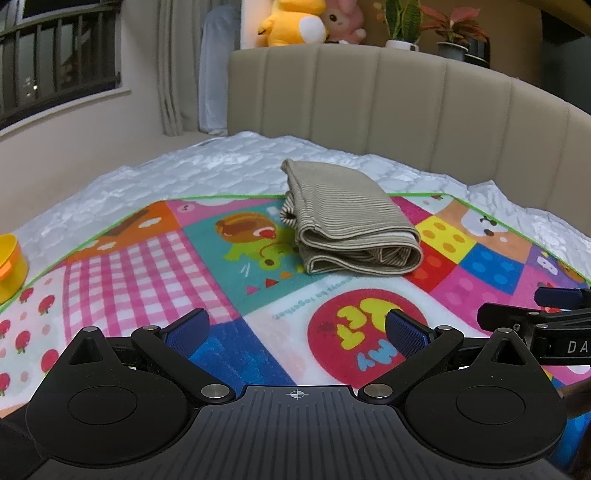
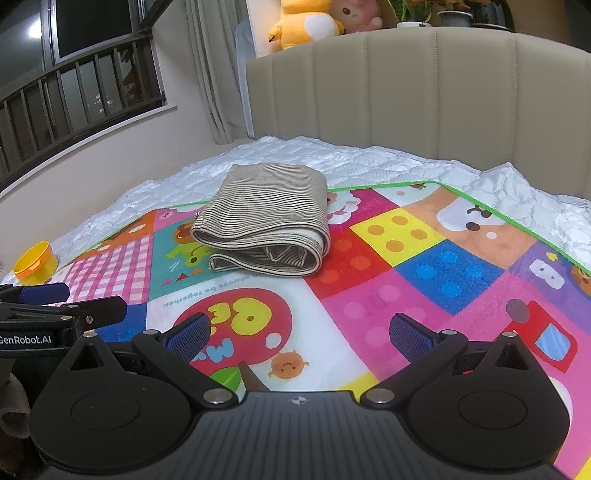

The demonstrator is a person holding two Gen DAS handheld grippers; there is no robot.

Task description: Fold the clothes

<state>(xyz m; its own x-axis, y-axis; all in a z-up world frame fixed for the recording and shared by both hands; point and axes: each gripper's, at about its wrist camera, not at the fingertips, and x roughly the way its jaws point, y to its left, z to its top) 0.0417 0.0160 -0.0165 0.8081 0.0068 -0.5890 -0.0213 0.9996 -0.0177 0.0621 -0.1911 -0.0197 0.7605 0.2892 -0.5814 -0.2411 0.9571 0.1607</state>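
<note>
both grippers' jaws wide, empty; left gripper (image 2: 55, 306) reads "genrobot.ai", right gripper (image 1: 554, 310) "da".

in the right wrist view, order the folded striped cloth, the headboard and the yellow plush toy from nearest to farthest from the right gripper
1. Folded striped cloth, on the play mat ahead of the open right gripper, slightly left.
2. Headboard, upright behind the bed's far edge.
3. Yellow plush toy, on the ledge above the headboard, upper left.
</note>
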